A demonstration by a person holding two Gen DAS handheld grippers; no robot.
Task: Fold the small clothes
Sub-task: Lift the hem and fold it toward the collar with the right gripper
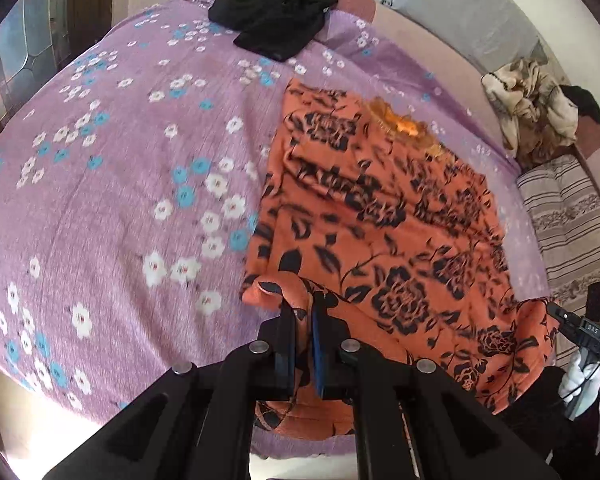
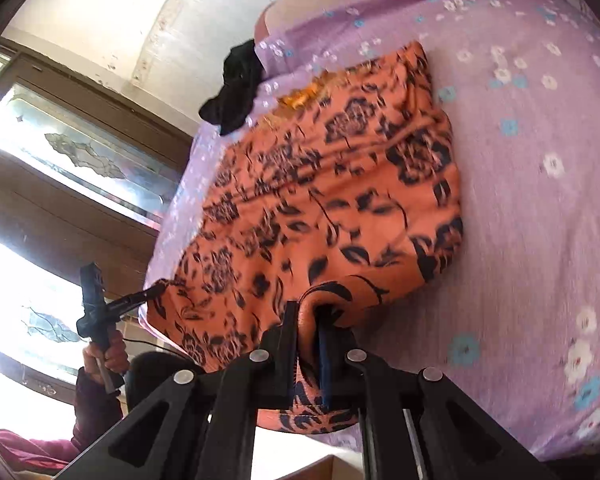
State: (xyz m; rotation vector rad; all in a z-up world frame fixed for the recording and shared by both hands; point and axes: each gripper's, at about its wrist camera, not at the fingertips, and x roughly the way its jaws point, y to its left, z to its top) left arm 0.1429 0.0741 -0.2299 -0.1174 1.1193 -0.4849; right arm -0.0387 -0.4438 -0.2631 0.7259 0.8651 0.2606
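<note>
An orange garment with a black flower print (image 1: 380, 216) lies spread on a purple floral bedsheet (image 1: 112, 184). My left gripper (image 1: 300, 308) is shut on its near left corner, with the cloth bunched between the jaws. My right gripper (image 2: 310, 320) is shut on the other near corner of the same garment (image 2: 320, 200). The right gripper also shows at the right edge of the left wrist view (image 1: 556, 310), and the left gripper shows at the left of the right wrist view (image 2: 160, 288). Both near corners are lifted slightly off the bed.
A black garment (image 1: 276, 16) lies at the far edge of the bed. A crumpled beige cloth (image 1: 536, 116) and a striped cushion (image 1: 572, 224) sit on the right. A grey pillow (image 1: 460, 12) is behind. A window (image 2: 72, 152) is beside the bed.
</note>
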